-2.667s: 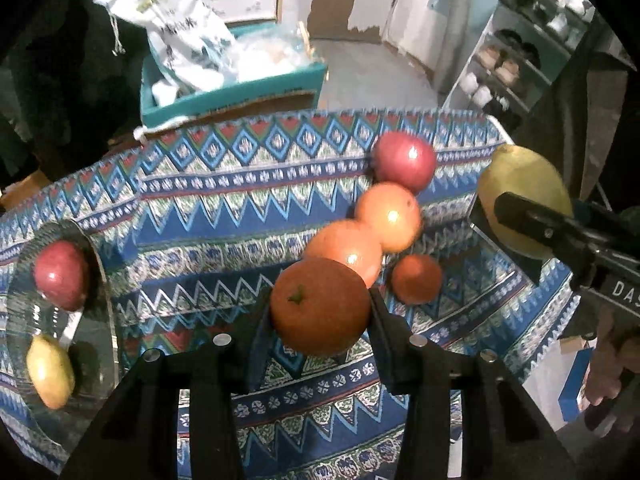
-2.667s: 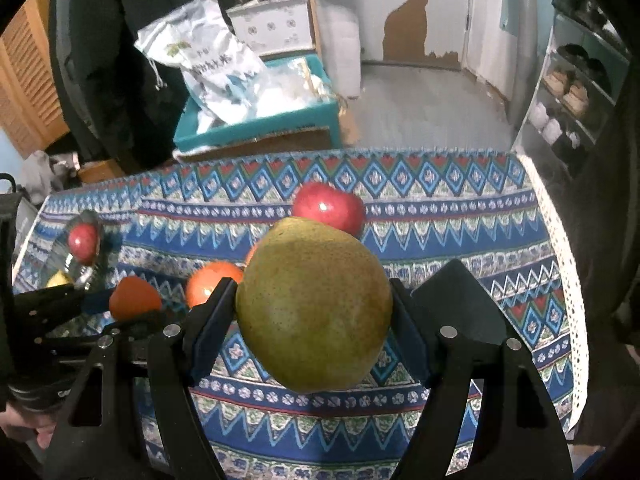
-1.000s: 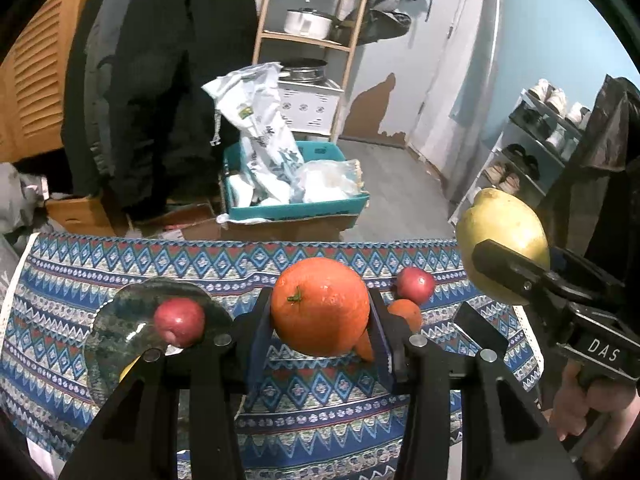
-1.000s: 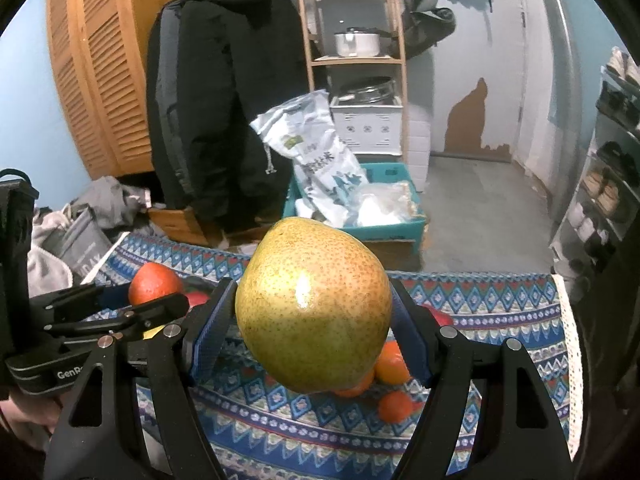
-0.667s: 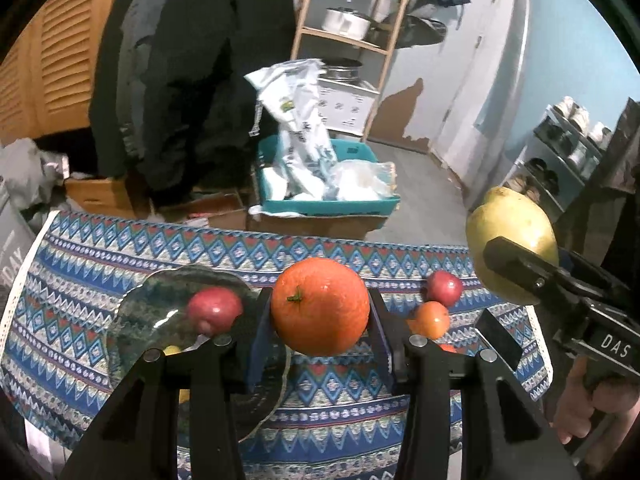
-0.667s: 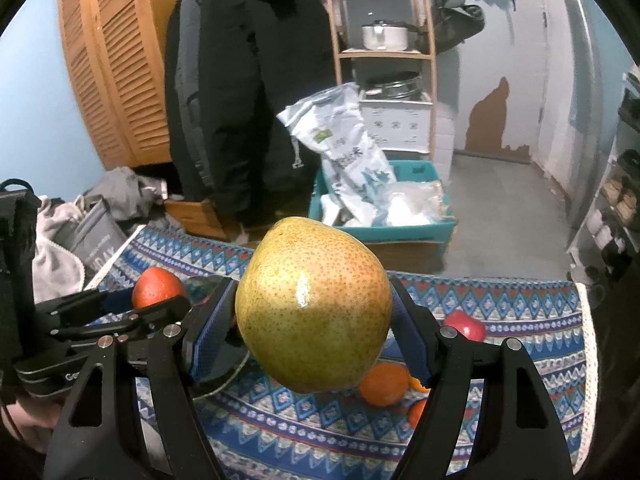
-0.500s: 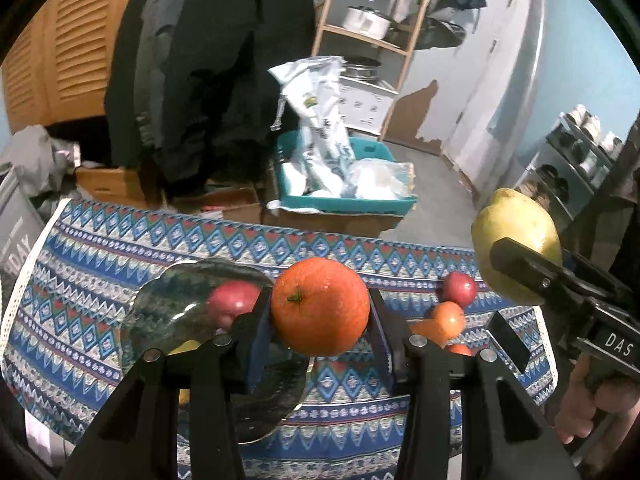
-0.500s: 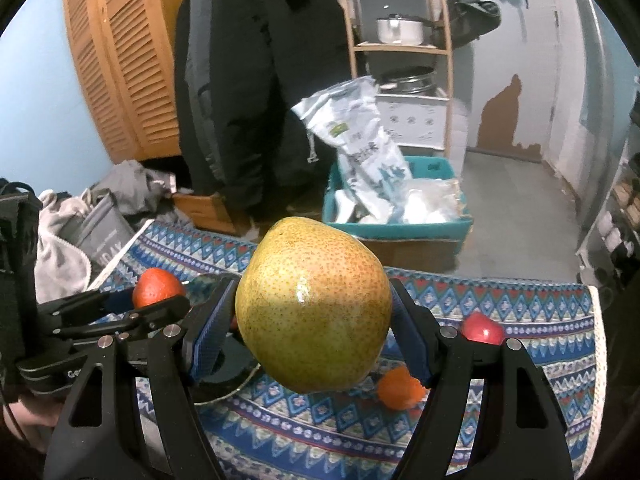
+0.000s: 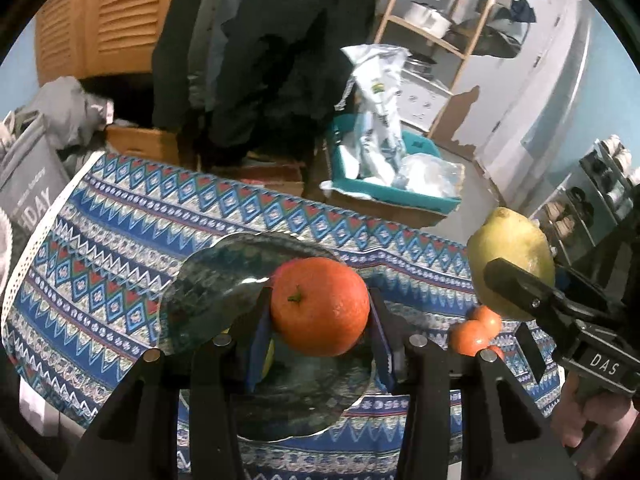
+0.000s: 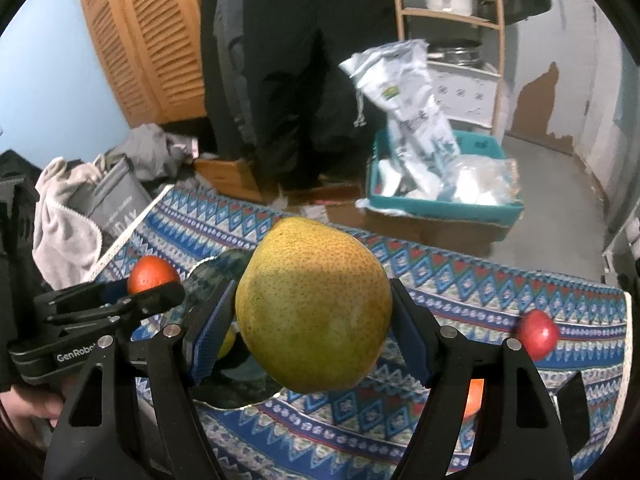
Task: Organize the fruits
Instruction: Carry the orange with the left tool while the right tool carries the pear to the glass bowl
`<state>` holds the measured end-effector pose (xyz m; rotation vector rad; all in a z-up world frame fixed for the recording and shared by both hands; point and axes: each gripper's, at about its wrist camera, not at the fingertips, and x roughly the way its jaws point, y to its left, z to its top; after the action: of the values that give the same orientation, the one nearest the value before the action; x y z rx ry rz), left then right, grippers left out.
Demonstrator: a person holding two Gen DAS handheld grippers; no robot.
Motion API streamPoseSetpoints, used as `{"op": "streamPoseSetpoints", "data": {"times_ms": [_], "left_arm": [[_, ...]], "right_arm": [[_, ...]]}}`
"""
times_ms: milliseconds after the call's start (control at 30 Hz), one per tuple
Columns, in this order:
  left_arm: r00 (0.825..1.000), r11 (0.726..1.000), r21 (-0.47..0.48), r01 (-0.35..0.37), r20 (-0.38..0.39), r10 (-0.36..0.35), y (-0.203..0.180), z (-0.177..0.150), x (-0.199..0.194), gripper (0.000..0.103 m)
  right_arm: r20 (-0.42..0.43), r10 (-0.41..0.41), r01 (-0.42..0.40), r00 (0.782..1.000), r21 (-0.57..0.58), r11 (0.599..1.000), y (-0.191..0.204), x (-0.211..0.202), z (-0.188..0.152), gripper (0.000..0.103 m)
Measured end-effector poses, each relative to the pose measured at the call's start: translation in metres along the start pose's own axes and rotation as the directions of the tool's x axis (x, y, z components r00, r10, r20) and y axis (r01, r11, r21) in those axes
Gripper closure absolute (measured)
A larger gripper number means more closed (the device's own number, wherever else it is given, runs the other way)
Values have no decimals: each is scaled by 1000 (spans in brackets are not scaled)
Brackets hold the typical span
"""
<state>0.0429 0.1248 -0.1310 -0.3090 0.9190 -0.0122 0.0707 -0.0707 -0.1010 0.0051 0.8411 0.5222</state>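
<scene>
My left gripper (image 9: 320, 314) is shut on a large orange (image 9: 320, 306) and holds it in the air above a dark glass plate (image 9: 216, 276) on the patterned tablecloth. A yellow fruit (image 9: 269, 354) on the plate peeks out beside the left finger. My right gripper (image 10: 312, 320) is shut on a yellow-green pear (image 10: 314, 308) and holds it up, to the right of the left gripper; the pear also shows in the left wrist view (image 9: 510, 252). Small oranges (image 9: 474, 328) and a red apple (image 10: 538, 334) lie on the cloth to the right.
The tablecloth (image 9: 120, 240) covers a table with a white lace edge at the left. Behind it stand a teal crate with plastic bags (image 9: 390, 172), cardboard boxes (image 9: 144, 146), hanging dark coats, a wooden shelf and louvred doors. Grey bags lie at far left.
Both grippers have moved left with their fruit. The glass plate has shifted from the left of the left wrist view to directly beneath the held orange; the loose fruits now lie to the right.
</scene>
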Motion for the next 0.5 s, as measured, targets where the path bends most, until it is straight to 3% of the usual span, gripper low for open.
{"op": "streamPoseSetpoints", "data": {"times_ms": [500], "left_arm": [[991, 994, -80, -69, -120, 60, 57, -17, 42, 58]], "right_arm": [[-155, 25, -35, 988, -58, 998, 37, 73, -22, 28]]}}
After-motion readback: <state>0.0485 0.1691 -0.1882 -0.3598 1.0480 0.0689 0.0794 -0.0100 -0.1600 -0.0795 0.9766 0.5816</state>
